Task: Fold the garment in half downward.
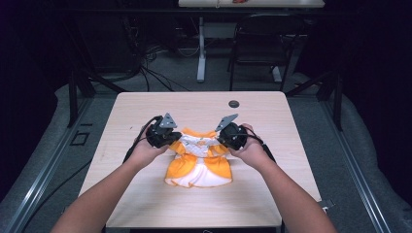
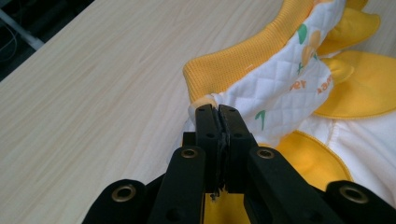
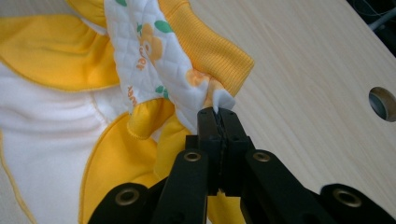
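From the high view, my left tongs (image 1: 171, 137) and right tongs (image 1: 224, 136) each pinch an upper corner of a small yellow-and-white garment (image 1: 200, 162) that lies near the middle of the pale wood-grain worktop (image 1: 145, 109), its ruffled hem fanning toward me; a small dark round plug (image 1: 234, 103) sits in the worktop beyond it. In the left gripper view, my left tongs (image 2: 217, 108) are closed tight on a fold of the garment (image 2: 280, 88), where white quilted cloth with green and orange print meets a ribbed yellow band; smooth yellow petal-shaped flaps lie past it. In the right gripper view, my right tongs (image 3: 217, 111) are clamped on a white edge of the garment (image 3: 140, 51) just below the ribbed yellow band, with soft white fleece and yellow scalloped panels to one side and a round hole (image 3: 383, 103) in the worktop (image 3: 303, 70) on the other.
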`<state>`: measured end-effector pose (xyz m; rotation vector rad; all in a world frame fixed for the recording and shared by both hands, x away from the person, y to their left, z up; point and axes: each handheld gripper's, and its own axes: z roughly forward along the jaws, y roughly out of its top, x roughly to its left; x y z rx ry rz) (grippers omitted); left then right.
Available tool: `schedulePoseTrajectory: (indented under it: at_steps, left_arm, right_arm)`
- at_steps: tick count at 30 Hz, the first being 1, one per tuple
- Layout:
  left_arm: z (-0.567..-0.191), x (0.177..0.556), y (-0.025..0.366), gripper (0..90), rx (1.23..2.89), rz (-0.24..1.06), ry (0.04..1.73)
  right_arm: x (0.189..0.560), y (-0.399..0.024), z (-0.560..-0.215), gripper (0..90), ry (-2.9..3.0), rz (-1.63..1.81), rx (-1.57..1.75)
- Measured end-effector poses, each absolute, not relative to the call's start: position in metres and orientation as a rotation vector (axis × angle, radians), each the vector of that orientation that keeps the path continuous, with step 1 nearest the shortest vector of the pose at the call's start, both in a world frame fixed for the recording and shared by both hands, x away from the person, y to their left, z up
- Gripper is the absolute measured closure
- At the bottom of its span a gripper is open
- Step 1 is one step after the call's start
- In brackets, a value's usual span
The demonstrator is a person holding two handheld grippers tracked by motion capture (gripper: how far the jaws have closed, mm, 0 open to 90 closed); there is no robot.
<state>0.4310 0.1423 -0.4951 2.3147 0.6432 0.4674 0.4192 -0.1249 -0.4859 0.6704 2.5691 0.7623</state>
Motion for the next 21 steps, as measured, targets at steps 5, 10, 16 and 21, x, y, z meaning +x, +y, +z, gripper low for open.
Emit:
schedulePoseTrajectory:
  at_steps: [5,10,16,21]
  left_arm:
    - [-0.509,0.428,0.142,87.9,2.333,0.448,0.645]
    - [-0.515,0.424,0.144,87.8,2.322,0.431,0.652]
    - [-0.523,0.413,0.144,87.6,2.33,0.411,0.633]
    - [-0.527,0.404,0.146,87.0,2.323,0.388,0.615]
  right_arm:
    - [0.417,-0.123,-0.491,89.1,2.587,0.74,0.653]
    - [0.411,-0.122,-0.497,89.1,2.608,0.757,0.654]
    - [0.404,-0.123,-0.505,89.0,2.617,0.778,0.674]
    - [0.393,-0.124,-0.51,88.9,2.633,0.782,0.667]
